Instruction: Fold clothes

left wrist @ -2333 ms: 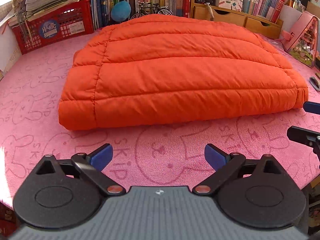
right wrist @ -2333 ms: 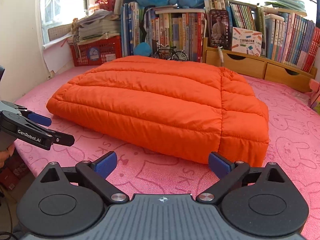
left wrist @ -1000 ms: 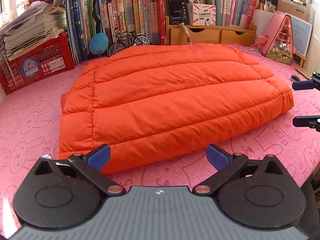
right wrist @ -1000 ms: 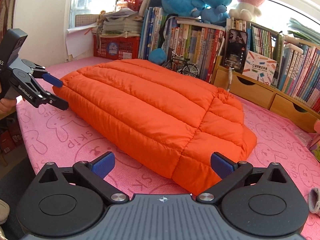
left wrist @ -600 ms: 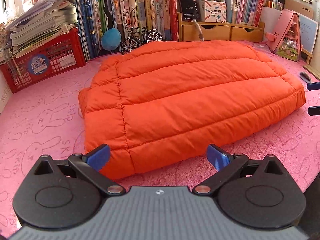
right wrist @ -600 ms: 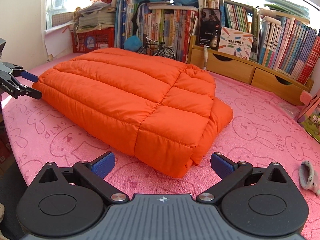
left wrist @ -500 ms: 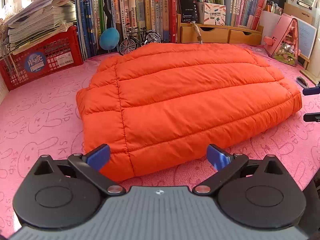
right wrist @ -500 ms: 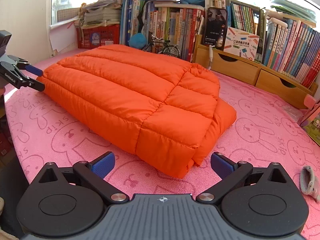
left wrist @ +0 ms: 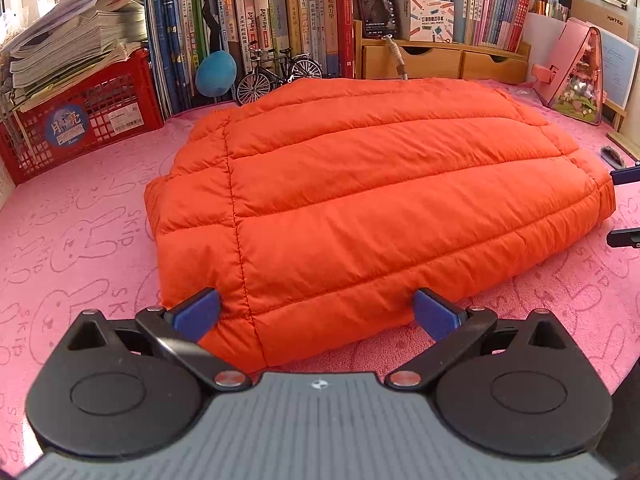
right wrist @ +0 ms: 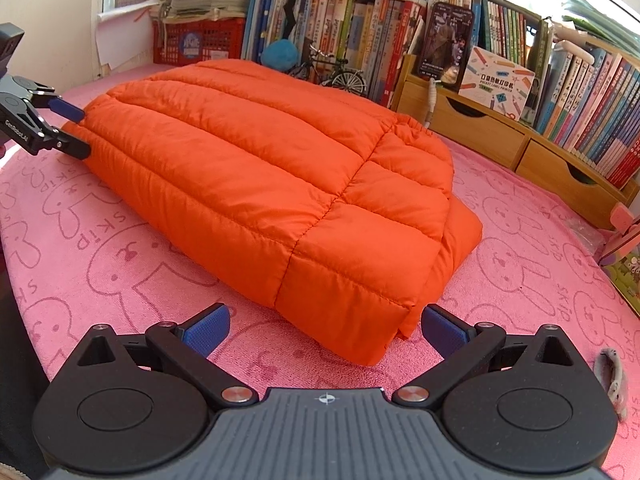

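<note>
Between the spread fingers of the left hand-held gripper (left wrist: 316,312) lay the near corner of the folded orange puffer jacket (left wrist: 360,200), which rested flat on the pink rabbit-print counter (left wrist: 72,240). That gripper stood wide, holding nothing. The right hand-held gripper (right wrist: 324,326) was likewise wide and empty, with the jacket's opposite corner just ahead of its fingers. Beyond the jacket stood a row of books (left wrist: 280,12) and a red crate (left wrist: 80,116).
</note>
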Available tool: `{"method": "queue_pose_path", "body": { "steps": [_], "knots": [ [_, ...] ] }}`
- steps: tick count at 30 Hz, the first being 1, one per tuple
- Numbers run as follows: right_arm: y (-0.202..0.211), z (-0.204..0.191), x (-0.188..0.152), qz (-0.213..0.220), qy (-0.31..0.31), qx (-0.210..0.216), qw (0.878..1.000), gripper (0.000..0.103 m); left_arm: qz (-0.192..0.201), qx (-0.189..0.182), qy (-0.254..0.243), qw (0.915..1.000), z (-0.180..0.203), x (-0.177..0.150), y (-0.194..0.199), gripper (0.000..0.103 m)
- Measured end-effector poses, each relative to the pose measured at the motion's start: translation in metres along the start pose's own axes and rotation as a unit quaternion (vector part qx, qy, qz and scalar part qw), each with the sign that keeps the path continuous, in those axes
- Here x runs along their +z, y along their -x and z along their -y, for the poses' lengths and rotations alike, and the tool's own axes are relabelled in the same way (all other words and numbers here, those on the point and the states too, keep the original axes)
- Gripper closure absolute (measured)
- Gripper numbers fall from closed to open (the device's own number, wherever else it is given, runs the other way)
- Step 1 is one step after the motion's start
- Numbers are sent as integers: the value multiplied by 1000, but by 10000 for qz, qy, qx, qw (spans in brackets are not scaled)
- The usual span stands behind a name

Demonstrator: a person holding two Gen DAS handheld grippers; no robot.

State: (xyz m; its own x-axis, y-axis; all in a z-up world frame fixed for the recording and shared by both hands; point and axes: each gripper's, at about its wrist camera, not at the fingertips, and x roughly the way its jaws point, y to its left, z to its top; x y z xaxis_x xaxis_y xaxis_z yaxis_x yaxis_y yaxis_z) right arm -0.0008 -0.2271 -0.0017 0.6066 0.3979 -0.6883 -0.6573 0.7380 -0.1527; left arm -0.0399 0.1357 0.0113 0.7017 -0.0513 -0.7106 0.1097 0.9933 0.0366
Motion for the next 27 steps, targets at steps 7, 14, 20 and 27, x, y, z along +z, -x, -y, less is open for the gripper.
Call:
{"method": "queue_pose_path", "body": {
  "steps": [7,14,20,27],
  "knots": [
    [1,2,2,87,-133,104,9998,0,164,17,94,9998,-2,-2,1,0],
    [0,9,1,113,-345,91,9993,0,145,-30,-153,9998,-1,-6,-1,0],
    [0,13,-7,401,-308,-118,9986,0,9,-119,-725,9973,1,-13,0,0],
    [-5,13,-6,298,-377,-188,9987,0,-142,-35,-1048,9944,4,-15,-3,0]
  ]
}}
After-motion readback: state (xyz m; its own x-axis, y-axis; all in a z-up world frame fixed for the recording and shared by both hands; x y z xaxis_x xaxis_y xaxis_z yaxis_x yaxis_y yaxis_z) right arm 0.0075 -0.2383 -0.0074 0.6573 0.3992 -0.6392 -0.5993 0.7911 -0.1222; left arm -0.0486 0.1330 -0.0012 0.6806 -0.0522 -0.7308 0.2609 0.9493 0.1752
